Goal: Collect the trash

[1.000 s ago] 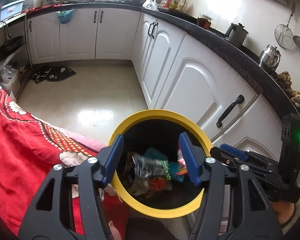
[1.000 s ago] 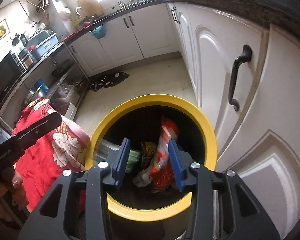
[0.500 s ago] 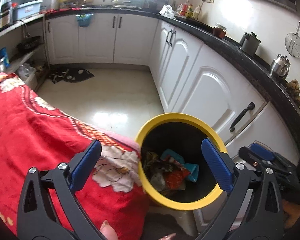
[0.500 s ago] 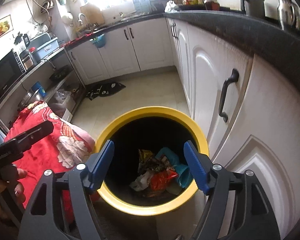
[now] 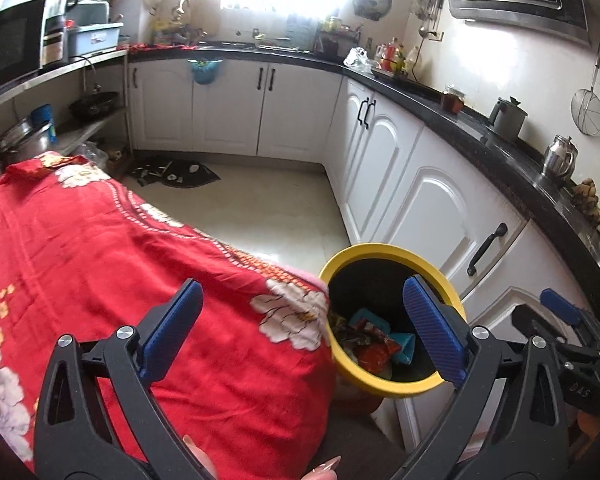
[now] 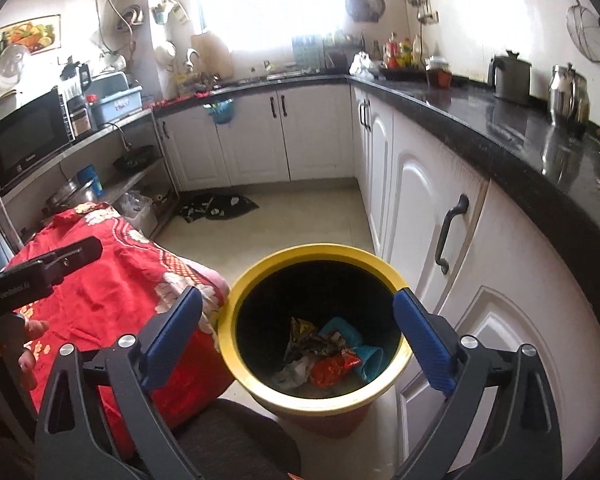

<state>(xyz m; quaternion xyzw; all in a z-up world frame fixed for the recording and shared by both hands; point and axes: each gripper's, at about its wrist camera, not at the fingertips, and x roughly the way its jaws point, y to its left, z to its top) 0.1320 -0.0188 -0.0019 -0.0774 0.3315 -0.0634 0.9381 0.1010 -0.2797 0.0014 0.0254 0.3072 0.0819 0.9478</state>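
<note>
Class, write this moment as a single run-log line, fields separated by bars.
left gripper: open, empty | right gripper: opening, empty | wrappers: inside yellow bin | red cloth: beside bin

The bin (image 6: 316,256) has a yellow rim and a black inside, holding wrappers (image 6: 326,356) in red, teal, white and a dark yellow-printed foil. The cloth (image 5: 100,248) beside it is bright red with white flowers and bands of small white and orange squares. Both the left gripper (image 5: 304,328) and right gripper (image 6: 300,340) are black with blue pads, the cabinets (image 6: 416,184) white with black handles under a black speckled counter (image 6: 500,128), the floor (image 5: 268,208) cream.
</note>
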